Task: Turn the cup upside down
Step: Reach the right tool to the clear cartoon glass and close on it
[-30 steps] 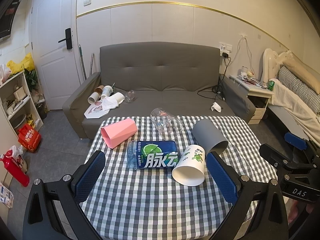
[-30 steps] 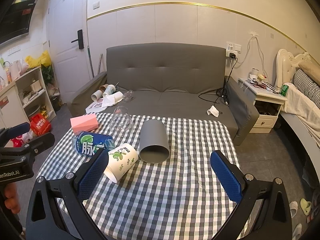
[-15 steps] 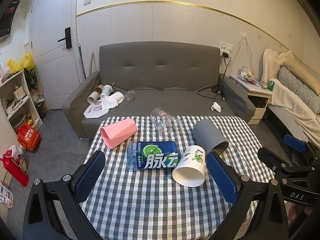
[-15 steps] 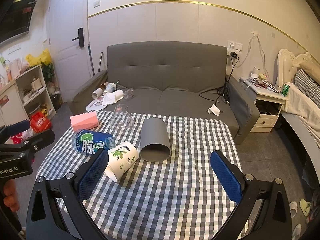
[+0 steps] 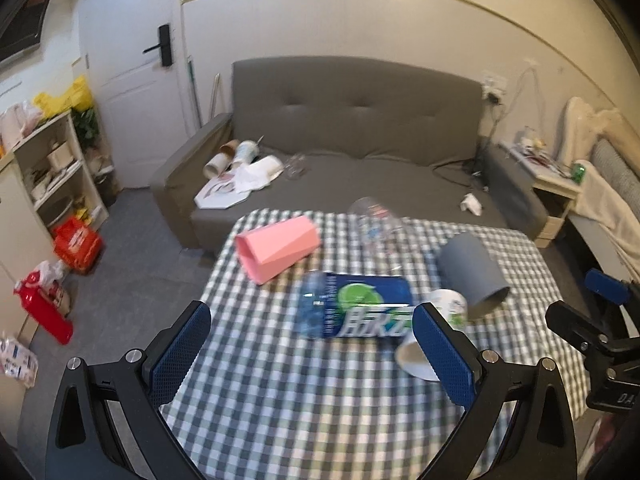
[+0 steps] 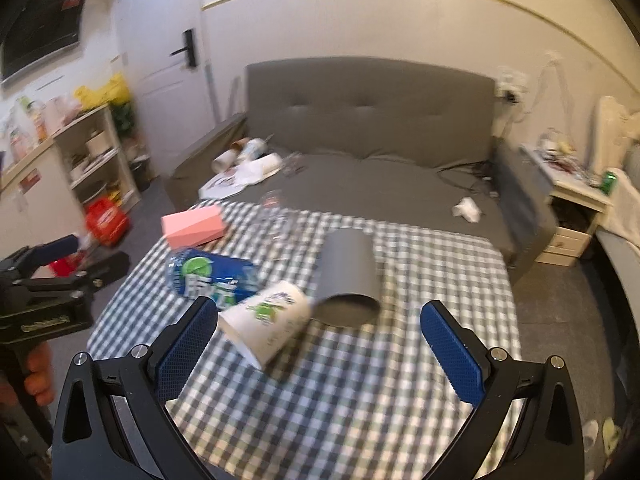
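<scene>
A grey sofa (image 5: 352, 128) fills the back of the room, with paper cups and papers scattered on its left seat. In front of it stands a table with a green-and-white checked cloth (image 5: 304, 408), and every vessel on it lies on its side. The left gripper (image 5: 310, 356) hangs above the near edge of the table with its blue pads spread wide and nothing between them; the right gripper (image 6: 318, 350) does the same over the table's right half, jaws parted and empty.

A blue drink bottle (image 5: 356, 310) with a lime on its label lies across the middle of the cloth. The grey cup (image 6: 348, 276) lies on its side to the right, its open mouth toward the cameras. The pink cup (image 5: 278, 248) lies at the far left, mouth pointing left. A white paper cup (image 6: 266, 318) with green print lies between the bottle and the grey cup, touching or nearly touching the grey one, mouth toward the near edge. A clear glass (image 5: 376, 224) lies at the far edge, blurred.
</scene>
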{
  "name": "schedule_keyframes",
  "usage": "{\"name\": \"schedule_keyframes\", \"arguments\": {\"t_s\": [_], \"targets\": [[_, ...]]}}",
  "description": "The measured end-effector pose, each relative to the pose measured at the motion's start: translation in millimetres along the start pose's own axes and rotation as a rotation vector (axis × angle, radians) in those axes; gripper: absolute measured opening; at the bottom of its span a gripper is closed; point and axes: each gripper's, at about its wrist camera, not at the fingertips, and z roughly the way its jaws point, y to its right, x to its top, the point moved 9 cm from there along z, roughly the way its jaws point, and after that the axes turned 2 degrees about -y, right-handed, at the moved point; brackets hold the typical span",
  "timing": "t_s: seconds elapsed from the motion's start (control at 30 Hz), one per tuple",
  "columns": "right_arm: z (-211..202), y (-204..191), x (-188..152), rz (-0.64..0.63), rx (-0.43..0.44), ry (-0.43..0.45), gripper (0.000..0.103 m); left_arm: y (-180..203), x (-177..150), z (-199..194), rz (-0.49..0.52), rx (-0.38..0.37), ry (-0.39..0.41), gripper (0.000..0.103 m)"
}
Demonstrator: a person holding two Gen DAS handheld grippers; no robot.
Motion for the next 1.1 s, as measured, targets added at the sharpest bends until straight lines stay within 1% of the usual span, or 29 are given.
{"name": "schedule_keyframes", "arguments": {"t_s": [0.1, 0.2, 0.27, 0.37, 0.43, 0.53, 0.57, 0.7, 0.77, 0.9, 1.1], "targets": [[21, -12, 11, -0.082, 0.011, -0.027, 0.102, -14, 3, 12, -0.024, 0.026, -0.018, 0.103], [46, -24, 21, -0.131, 0.037, -0.055, 0.102, -27, 9, 28, -0.033, 0.068, -0.038, 0.103], [67, -31, 31, -0.152, 0.057, -0.082, 0.102, -33, 15, 37, -0.047, 0.07, -0.039, 0.103], [94, -38, 45, -0.167, 0.088, -0.116, 0.102, -41, 24, 52, -0.07, 0.063, -0.035, 0.103], [115, -39, 57, -0.165, 0.081, -0.128, 0.102, -47, 29, 64, -0.069, 0.067, -0.042, 0.103], [143, -41, 71, -0.166, 0.086, -0.156, 0.102, -57, 31, 77, -0.077, 0.095, -0.051, 0.103], [157, -43, 75, -0.173, 0.09, -0.182, 0.102, -62, 31, 82, -0.087, 0.11, -0.055, 0.103], [192, -49, 86, -0.186, 0.095, -0.244, 0.102, -67, 28, 95, -0.127, 0.088, -0.085, 0.103], [213, -52, 90, -0.2, 0.085, -0.276, 0.102, -66, 27, 99, -0.13, 0.082, -0.091, 0.103], [243, -53, 90, -0.171, 0.099, -0.364, 0.102, -63, 27, 100, -0.121, 0.073, -0.088, 0.103], [265, -57, 75, -0.158, 0.108, -0.451, 0.098, -62, 26, 106, -0.118, 0.066, -0.101, 0.103]]}}
